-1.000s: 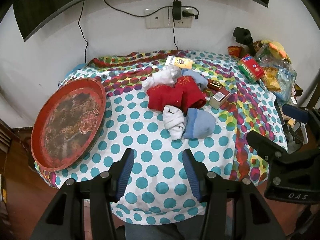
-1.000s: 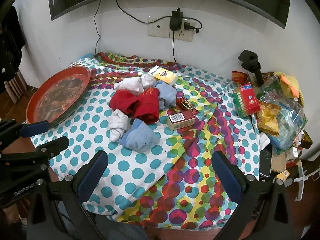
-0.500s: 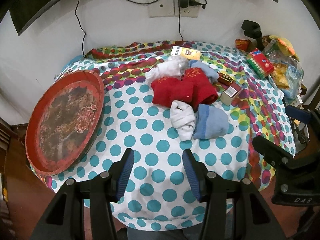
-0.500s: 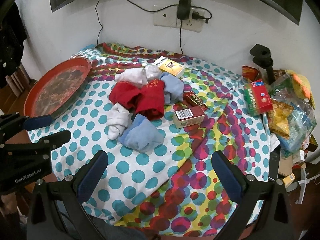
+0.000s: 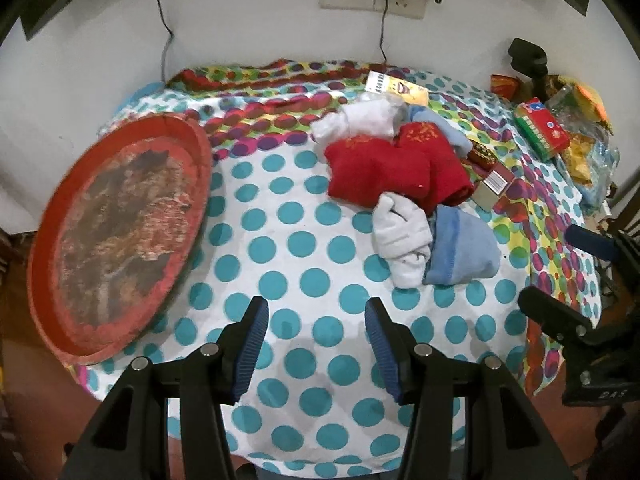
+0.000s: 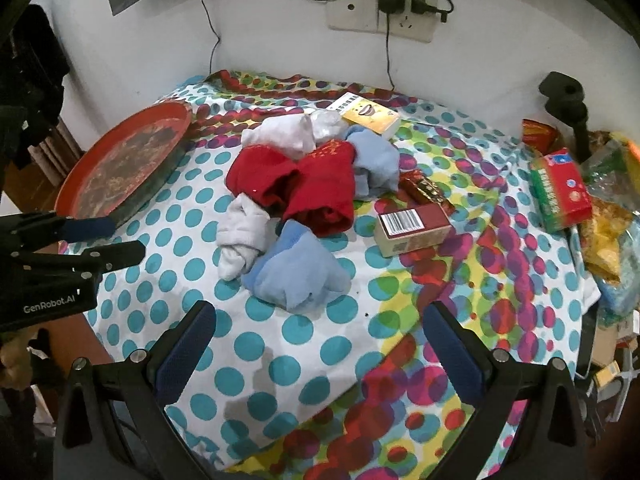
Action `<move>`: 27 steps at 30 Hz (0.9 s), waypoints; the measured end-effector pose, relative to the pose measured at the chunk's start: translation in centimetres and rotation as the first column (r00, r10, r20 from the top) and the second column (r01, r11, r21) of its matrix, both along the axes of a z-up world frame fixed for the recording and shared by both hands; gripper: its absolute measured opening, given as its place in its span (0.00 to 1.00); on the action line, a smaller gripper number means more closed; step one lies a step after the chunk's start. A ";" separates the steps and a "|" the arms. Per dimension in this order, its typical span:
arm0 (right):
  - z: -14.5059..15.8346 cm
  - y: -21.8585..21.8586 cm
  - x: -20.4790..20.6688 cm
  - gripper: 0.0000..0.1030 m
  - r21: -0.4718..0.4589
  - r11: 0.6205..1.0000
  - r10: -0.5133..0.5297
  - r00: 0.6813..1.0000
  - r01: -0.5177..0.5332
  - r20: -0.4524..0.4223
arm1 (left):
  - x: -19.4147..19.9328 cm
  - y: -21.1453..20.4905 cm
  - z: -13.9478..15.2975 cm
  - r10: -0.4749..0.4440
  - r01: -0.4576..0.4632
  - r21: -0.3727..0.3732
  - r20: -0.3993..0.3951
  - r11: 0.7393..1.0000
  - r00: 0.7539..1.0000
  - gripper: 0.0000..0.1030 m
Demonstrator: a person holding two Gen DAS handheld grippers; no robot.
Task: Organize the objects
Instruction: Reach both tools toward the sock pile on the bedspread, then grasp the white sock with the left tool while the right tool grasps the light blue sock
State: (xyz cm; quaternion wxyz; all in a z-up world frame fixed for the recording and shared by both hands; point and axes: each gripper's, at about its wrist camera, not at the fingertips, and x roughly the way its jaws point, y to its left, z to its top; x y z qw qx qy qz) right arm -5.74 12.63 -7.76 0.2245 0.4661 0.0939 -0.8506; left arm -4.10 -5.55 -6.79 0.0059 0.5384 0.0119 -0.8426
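A heap of rolled socks lies mid-table on a dotted cloth: red socks (image 5: 394, 168) (image 6: 304, 184), a white sock (image 5: 402, 236) (image 6: 242, 236), a light blue sock (image 5: 460, 250) (image 6: 298, 276), more white (image 6: 288, 136) and blue (image 6: 374, 162) ones behind. A worn red round tray (image 5: 116, 232) (image 6: 128, 160) sits at the left. My left gripper (image 5: 316, 316) is open and empty, near the front edge. My right gripper (image 6: 320, 320) is wide open and empty, just short of the light blue sock.
A maroon carton with a barcode (image 6: 412, 230), a dark red pack (image 6: 426, 190) and a yellow box (image 6: 370, 114) lie around the socks. A red-green box (image 6: 560, 190) and snack bags (image 6: 612, 232) crowd the right edge. A wall socket with cables (image 6: 384, 16) is behind.
Both grippers have moved forward and lower over the table toward the sock heap. The jaws have kept the same opening. No object has moved.
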 end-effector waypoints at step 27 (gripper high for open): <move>-5.1 -2.5 -2.7 0.46 -0.046 0.991 0.128 0.992 -0.128 -0.010 | -4.9 2.8 -3.5 -0.130 0.126 0.105 0.035 0.986 0.991 0.50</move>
